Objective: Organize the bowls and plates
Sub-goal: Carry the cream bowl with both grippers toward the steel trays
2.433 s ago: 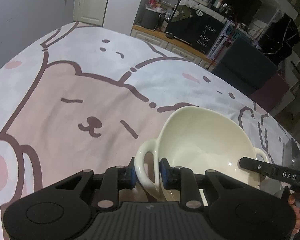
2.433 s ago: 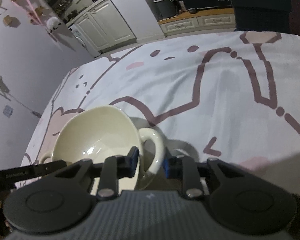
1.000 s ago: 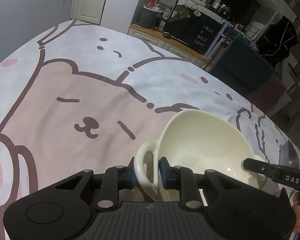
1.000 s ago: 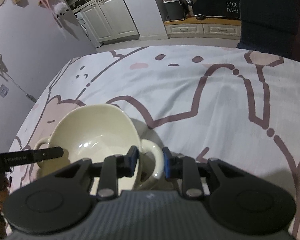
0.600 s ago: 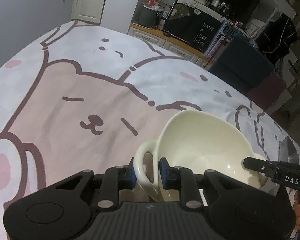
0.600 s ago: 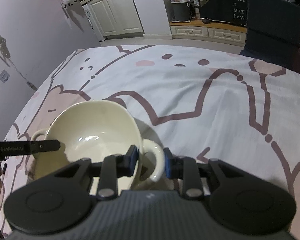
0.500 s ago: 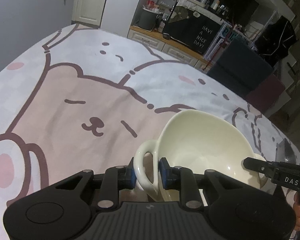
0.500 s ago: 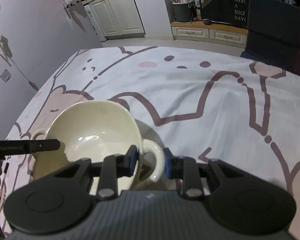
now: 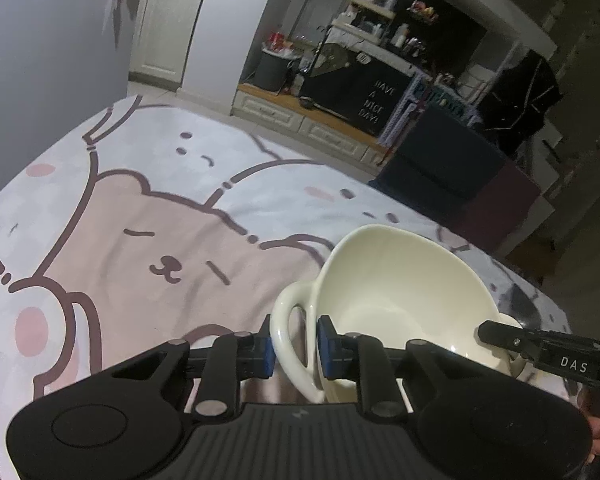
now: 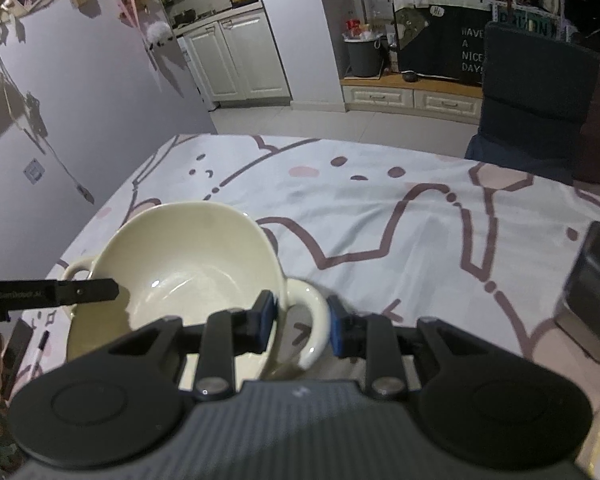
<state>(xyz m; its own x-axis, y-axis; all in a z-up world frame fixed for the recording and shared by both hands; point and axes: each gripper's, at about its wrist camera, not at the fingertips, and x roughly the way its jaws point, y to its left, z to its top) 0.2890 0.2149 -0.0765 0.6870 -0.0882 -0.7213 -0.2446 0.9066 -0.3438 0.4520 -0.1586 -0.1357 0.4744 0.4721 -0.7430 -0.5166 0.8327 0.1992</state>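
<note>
The cream bowl (image 9: 400,292) is carried over the bear-print tablecloth (image 9: 140,216), one handle in each set of tongs. The left gripper (image 9: 294,346) is closing on the near-left handle (image 9: 290,336); the right gripper (image 10: 302,322) clasps the other handle (image 10: 312,320). I judge the task barely begun: the bowl has no place yet. No plates show; a metal box (image 10: 594,292) at the right edge is cut off.
</note>
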